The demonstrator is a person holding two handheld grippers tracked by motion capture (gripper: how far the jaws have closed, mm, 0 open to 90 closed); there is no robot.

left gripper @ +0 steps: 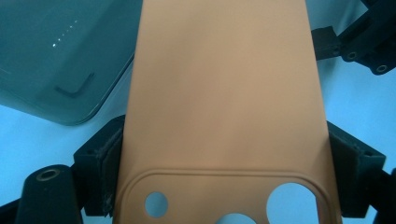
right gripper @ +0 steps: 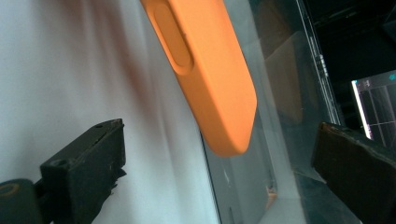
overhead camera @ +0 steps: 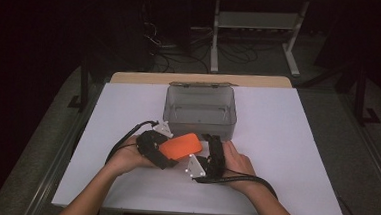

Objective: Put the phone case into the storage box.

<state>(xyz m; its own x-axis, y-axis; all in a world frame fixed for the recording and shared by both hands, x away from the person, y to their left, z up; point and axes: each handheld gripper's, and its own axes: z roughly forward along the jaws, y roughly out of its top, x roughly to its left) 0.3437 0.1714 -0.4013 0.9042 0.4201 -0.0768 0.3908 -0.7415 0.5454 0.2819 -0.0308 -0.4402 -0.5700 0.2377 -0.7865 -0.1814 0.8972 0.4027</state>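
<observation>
An orange silicone phone case with a rounded camera cut-out is held above the white tabletop, just in front of a clear, grey-tinted plastic box that stands open with its lid tipped back. The left gripper is clamped across the width of the case at its camera end, one black pad pressed to each long edge, as the left gripper view shows. The right gripper waits at the case's free end with its jaws spread wide; the rounded corner of the case hangs between and ahead of them without touching either, and the box wall lies close behind it. The likely intent is a handover or a two-handed lift into the box. Risks, as judged from this arrangement: the soft case may bow or squirm out of the edge-on grip if squeezed harder; the right jaws, closing on a rounded corner, may slip off; and a forward push could knock the free end against the box wall.
</observation>
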